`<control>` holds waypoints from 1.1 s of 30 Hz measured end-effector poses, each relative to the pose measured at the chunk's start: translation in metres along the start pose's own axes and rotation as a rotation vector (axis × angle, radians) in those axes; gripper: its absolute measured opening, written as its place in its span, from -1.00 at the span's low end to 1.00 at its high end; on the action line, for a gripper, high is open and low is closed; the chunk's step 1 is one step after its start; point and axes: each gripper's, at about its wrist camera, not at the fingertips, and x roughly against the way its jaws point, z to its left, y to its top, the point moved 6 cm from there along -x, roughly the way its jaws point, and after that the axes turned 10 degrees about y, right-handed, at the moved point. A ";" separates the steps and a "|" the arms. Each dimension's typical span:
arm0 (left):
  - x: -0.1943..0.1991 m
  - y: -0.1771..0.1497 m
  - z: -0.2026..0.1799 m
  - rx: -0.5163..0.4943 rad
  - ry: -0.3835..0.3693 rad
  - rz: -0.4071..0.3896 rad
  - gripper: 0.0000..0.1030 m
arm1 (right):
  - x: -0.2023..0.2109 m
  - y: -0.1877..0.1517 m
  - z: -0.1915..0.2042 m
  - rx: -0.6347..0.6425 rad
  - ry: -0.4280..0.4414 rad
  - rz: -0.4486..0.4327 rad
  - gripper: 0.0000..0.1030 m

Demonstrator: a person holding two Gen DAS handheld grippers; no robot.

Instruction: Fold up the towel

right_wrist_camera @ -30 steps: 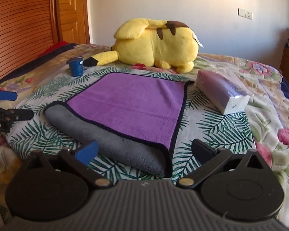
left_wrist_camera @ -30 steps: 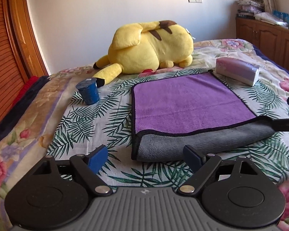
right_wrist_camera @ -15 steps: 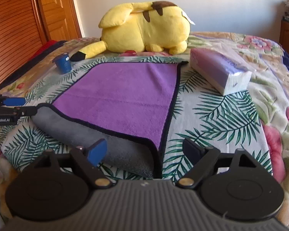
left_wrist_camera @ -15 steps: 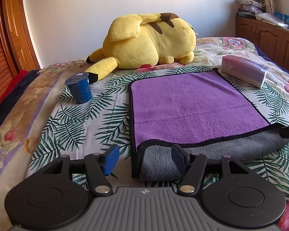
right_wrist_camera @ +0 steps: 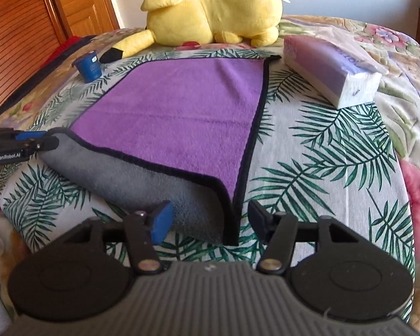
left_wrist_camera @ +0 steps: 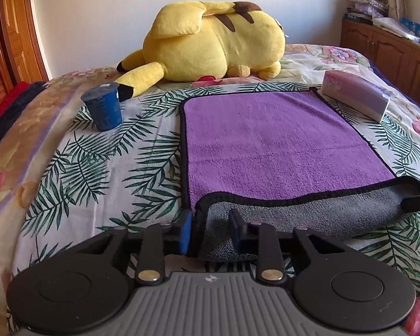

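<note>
Purple towel [left_wrist_camera: 266,140] flat, grey fold [right_wrist_camera: 131,179] running gripper-to-gripper.

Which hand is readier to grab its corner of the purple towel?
Left. The left gripper narrowly straddles the purple towel's folded near corner; the right gripper stands wider open around its corner.

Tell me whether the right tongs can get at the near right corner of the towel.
Probably yes. The right tongs are open and straddle the towel corner where the grey fold meets the black hem; nothing lies between them and it.
</note>
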 end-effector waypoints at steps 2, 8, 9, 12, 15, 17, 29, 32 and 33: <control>0.000 -0.001 0.000 0.004 -0.004 0.003 -0.52 | -0.001 -0.001 0.000 -0.001 -0.002 0.008 0.02; 0.000 -0.004 -0.001 0.005 -0.016 0.016 -0.64 | 0.001 0.001 0.001 0.007 0.003 0.004 -0.28; -0.001 -0.004 -0.001 0.003 -0.018 0.019 -0.68 | 0.001 0.001 0.001 0.008 0.003 0.005 -0.35; -0.001 -0.006 -0.002 0.000 -0.021 0.023 -0.76 | 0.002 0.001 0.000 0.014 -0.001 0.005 -0.51; -0.001 -0.006 -0.002 0.002 -0.025 0.027 -0.85 | 0.002 0.002 -0.001 0.021 -0.007 0.000 -0.63; -0.001 -0.006 -0.002 -0.001 -0.025 0.023 -0.86 | 0.002 0.002 -0.001 0.029 -0.006 -0.003 -0.85; 0.016 0.004 -0.007 -0.024 -0.023 -0.036 -0.88 | 0.011 0.010 -0.002 0.034 -0.002 -0.063 -0.92; 0.019 0.008 -0.005 -0.015 -0.017 -0.055 -0.89 | 0.015 0.013 -0.002 0.034 -0.002 -0.089 -0.92; 0.020 0.009 -0.004 -0.013 -0.017 -0.059 -0.89 | 0.016 0.014 -0.002 0.033 -0.002 -0.097 -0.92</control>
